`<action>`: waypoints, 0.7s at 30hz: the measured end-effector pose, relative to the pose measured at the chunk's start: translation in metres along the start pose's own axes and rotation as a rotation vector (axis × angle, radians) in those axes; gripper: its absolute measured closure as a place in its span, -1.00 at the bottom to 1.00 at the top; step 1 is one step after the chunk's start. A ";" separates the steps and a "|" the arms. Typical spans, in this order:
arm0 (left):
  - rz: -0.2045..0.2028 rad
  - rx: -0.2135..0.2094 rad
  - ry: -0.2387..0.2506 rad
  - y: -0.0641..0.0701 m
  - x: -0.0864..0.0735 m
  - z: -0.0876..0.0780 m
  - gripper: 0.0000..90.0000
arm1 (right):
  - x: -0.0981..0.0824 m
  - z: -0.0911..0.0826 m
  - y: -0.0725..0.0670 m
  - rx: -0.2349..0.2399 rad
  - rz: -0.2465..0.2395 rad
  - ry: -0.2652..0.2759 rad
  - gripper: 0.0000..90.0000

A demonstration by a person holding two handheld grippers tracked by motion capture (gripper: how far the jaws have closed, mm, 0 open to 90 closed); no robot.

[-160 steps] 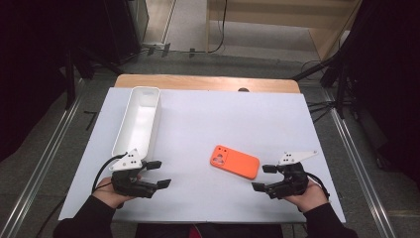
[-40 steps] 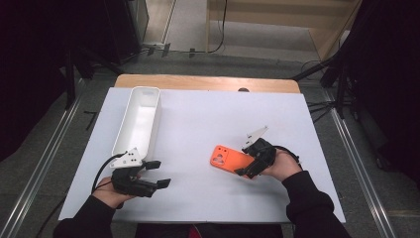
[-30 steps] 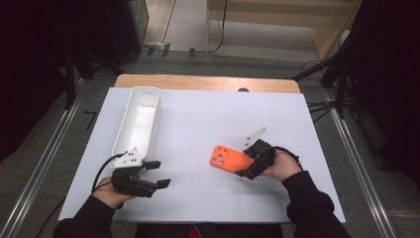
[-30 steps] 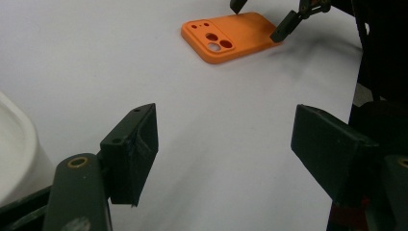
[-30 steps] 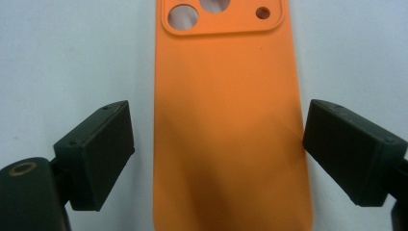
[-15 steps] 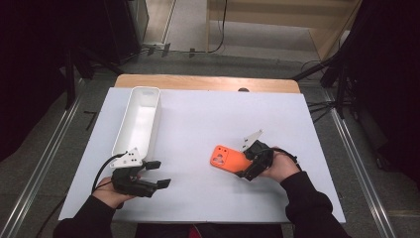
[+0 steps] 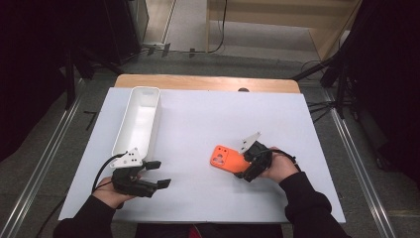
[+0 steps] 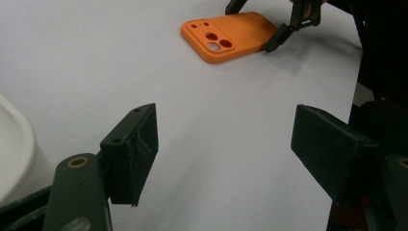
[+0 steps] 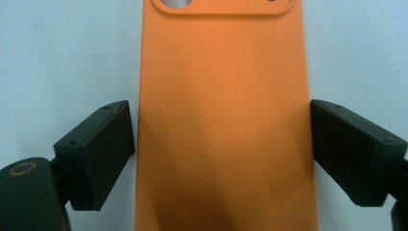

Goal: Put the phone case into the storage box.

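Note:
An orange phone case (image 7: pixel 225 159) lies flat, camera holes up, on the white table right of centre. My right gripper (image 7: pixel 241 168) straddles its near end, open, with one jaw along each long edge and a thin gap showing. In the right gripper view the case (image 9: pixel 221 72) runs up between the two black jaws of the gripper (image 9: pixel 221 159). My left gripper (image 7: pixel 159 173) rests near the table's front left, open and holding nothing. In the left gripper view its jaws (image 8: pixel 223 154) frame bare table, with the case (image 8: pixel 226 31) farther off.
A long white tray (image 7: pixel 130 130) stands at the left, just behind my left gripper, its corner (image 8: pixel 14 144) beside the left jaw. A wooden strip (image 7: pixel 208 83) edges the table's far side. Dark floor and stands surround the table.
Nothing has visibly moved over the last second. About five seconds ago my right gripper lay by the front right edge; it now sits at the case.

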State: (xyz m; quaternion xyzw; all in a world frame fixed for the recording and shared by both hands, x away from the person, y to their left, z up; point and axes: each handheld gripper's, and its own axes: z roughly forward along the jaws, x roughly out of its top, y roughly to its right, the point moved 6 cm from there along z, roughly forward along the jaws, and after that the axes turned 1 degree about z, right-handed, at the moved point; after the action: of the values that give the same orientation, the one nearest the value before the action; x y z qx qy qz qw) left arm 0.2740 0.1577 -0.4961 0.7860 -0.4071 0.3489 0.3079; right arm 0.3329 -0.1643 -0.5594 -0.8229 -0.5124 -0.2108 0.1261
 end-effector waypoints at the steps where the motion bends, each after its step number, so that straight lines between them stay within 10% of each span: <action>1: 0.000 0.000 0.000 0.000 0.000 0.000 -0.44 | 0.000 0.000 0.000 0.000 0.000 0.000 -0.78; 21: 0.000 0.000 0.002 0.000 0.000 0.000 -0.44 | -0.001 -0.001 0.000 0.012 0.009 0.024 -0.67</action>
State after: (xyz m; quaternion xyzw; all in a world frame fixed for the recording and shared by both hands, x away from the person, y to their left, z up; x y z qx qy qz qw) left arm 0.2741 0.1580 -0.4958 0.7857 -0.4068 0.3495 0.3083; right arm 0.3323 -0.1654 -0.5586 -0.8219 -0.5082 -0.2173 0.1381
